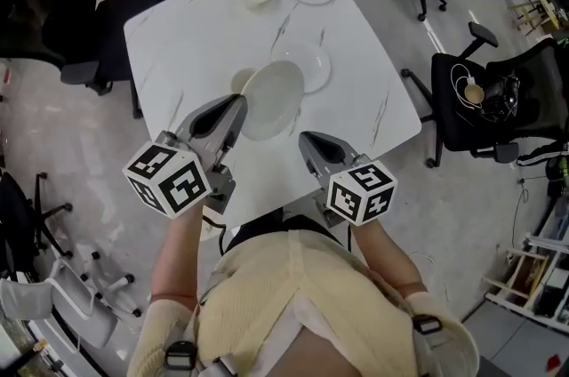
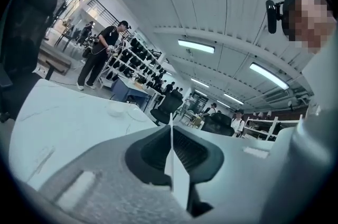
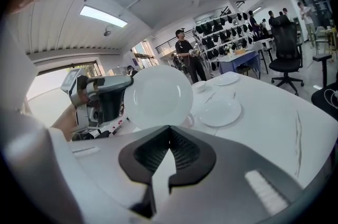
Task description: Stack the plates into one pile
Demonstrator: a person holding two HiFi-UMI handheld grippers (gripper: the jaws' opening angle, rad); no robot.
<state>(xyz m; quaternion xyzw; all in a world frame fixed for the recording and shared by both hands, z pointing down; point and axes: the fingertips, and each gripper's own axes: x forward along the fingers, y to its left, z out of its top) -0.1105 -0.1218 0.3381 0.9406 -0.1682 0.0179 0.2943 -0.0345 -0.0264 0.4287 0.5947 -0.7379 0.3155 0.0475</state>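
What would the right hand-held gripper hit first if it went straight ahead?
Probably the tilted plate held up by the left hand-held gripper, just ahead of the right hand-held gripper. Depth is unclear, so it could slip under to the table.

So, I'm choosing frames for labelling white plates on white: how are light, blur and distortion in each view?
Head view: even light, soft shadows, sharp; the plate in the left gripper barely stands out from the table. Left gripper view: heavy fisheye, dark corners, bright ceiling lights, plate only an edge-on sliver. Right gripper view: fisheye too, but the plate shows clearly, with slight sheen.
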